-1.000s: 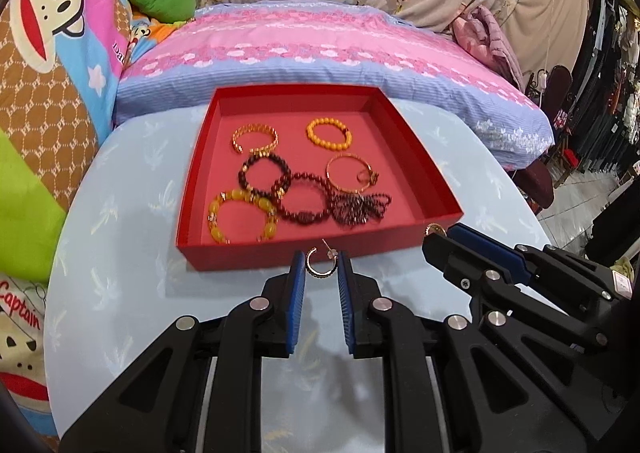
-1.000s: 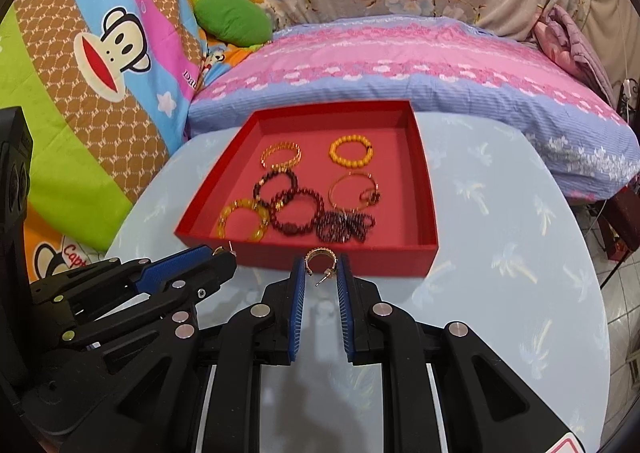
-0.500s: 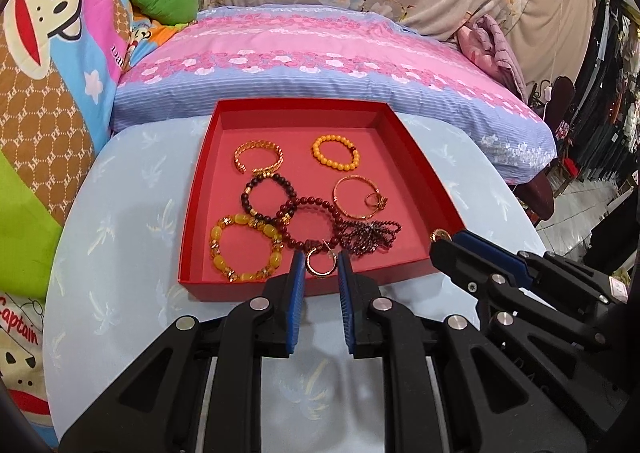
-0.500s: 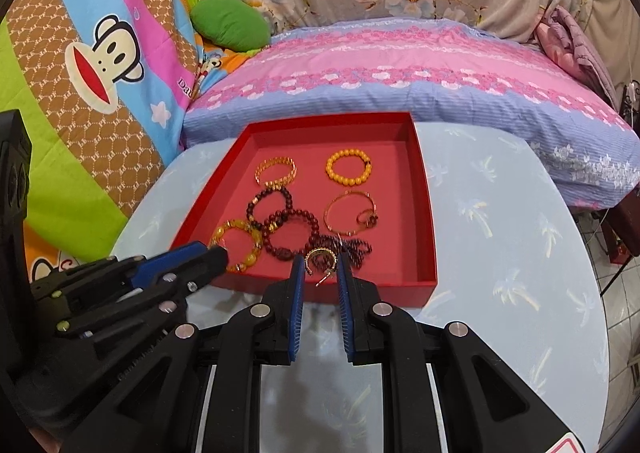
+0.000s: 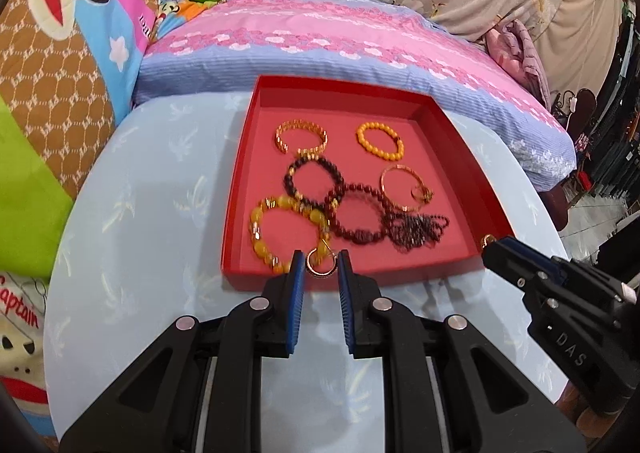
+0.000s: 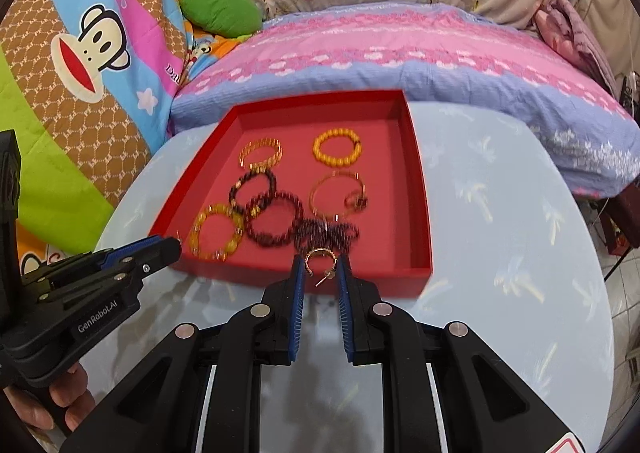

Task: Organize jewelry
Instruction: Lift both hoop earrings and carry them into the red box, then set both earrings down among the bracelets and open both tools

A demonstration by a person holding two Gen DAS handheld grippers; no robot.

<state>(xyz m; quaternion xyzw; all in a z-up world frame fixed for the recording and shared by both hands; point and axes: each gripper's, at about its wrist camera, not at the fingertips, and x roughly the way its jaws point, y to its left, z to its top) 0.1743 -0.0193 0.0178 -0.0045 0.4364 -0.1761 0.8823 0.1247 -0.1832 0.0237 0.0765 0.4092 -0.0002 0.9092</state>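
The left gripper (image 5: 320,273) has its blue jaws nearly closed, pinching a small gold hoop earring (image 5: 319,266) between them. It hangs over the near edge of the shallow red square tray (image 5: 456,133), just by the big yellow bead bracelet (image 5: 280,229).

The right gripper (image 6: 320,273) is also nearly closed, pinching a second gold hoop earring with a thin pin (image 6: 320,263). It hangs over the near edge of the tray too, close to the tangled dark bead bracelet (image 6: 326,235).

Inside the tray lie more bracelets: a gold open bangle (image 5: 301,136), an orange bead bracelet (image 5: 380,141), a thin gold ring bracelet (image 5: 404,187), and two dark red bead bracelets (image 5: 316,183) that touch each other.

The tray sits on a round counter with a pale blue cloth (image 5: 160,193). Behind it is a pink and blue pillow (image 5: 340,41).
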